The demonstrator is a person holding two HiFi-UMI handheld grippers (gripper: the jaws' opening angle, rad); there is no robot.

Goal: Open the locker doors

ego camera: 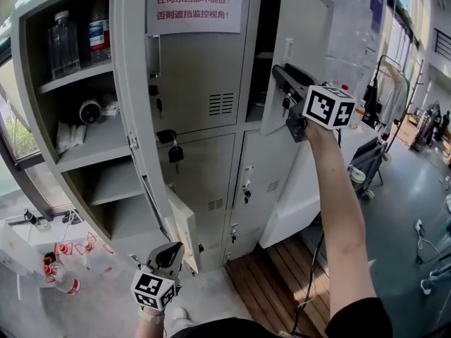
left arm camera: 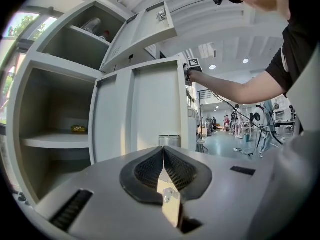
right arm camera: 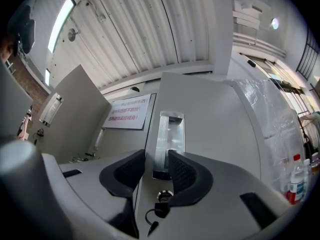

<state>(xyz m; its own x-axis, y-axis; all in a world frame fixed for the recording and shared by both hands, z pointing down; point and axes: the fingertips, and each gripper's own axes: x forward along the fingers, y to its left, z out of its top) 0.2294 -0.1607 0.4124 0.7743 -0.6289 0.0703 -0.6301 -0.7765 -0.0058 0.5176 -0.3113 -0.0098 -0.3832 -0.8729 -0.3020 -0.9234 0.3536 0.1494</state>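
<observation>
**While the top door is hanging ajar**

As the upper right locker door [ego camera: 299, 34] is standing partly open at upper right, the right gripper [right arm camera: 157, 159] is straddling its free edge beside the recessed handle [right arm camera: 168, 139]. Its jaws are half-narrowed and not evidently pinching, likely set to swing the door wider. The left gripper [left arm camera: 163, 151] is hanging low, jaws together and empty.
</observation>
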